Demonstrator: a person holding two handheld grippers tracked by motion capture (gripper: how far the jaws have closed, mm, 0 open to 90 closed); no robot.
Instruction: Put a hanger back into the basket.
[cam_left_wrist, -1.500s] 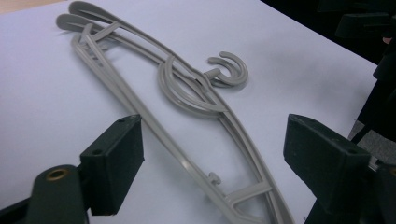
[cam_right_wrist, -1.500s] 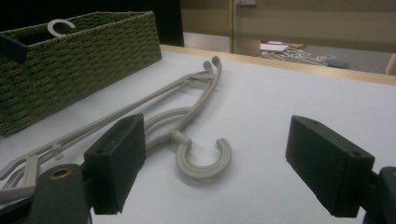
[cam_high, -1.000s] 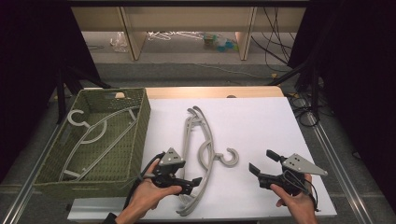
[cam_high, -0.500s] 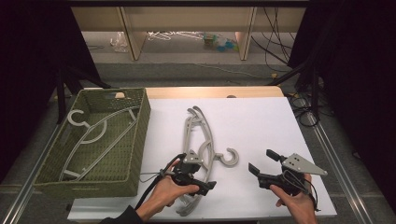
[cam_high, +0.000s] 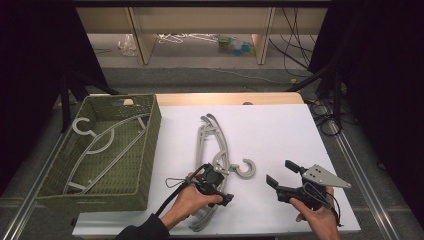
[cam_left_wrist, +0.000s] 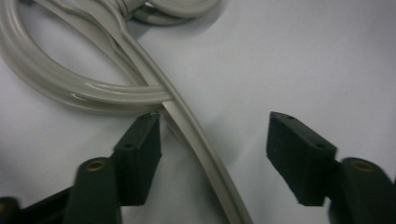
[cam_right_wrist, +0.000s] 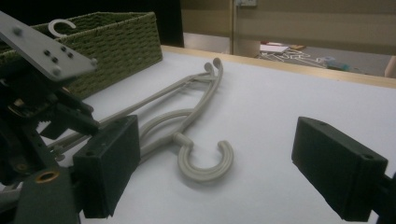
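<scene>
On the white table, the left gripper, fingers just closing but not yet pinching, straddles one thin arm of the stacked grey plastic hangers, and may lift a single hanger askew; the right gripper hovers spread.

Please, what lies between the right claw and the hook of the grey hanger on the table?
Nothing. In the high view, only bare white table separates the right claw from the hanger hook; the right gripper view shows the same open stretch before the hook.
</scene>
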